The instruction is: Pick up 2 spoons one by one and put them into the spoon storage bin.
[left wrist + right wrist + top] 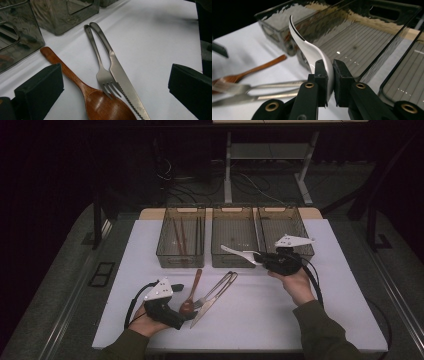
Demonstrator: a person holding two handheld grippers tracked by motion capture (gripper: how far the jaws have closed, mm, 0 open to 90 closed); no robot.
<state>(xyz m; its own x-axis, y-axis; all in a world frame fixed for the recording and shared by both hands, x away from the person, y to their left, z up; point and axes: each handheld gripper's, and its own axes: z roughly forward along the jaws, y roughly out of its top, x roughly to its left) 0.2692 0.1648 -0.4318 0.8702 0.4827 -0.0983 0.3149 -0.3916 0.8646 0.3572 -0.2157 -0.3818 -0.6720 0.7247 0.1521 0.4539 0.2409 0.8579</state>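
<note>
- Cutlery was being sorted into three clear bins at the far side of the white table [330,285]; the right gripper [262,258] had its jaws pressed shut on the bowl of a white spoon [240,253].
- In the right gripper view that white spoon [312,52] stood on edge between the pads, handle curving up and away from the jaws toward the bins.
- From above, its long axis ran leftward off the jaw tips, the handle end hanging over the front wall of the middle bin [232,262] — so the spoon lay just at that bin's near edge, not yet inside.
- The left bin [180,262] already held some long thin sticks; the right bin [295,215] sat just behind the right hand.
- The left gripper [190,316] rested low on the table, jaws spread wide with nothing between them.
- Straight ahead of those open jaws lay a wooden spoon [100,105], a fork [105,77] and a knife [125,85], handles pointing away toward the bins, the fork's tines resting on the wooden bowl.
- The left gripper was much the nearer to these three; the wooden spoon's bowl lay closest, between its pads' line of reach — likely the next pick.
</note>
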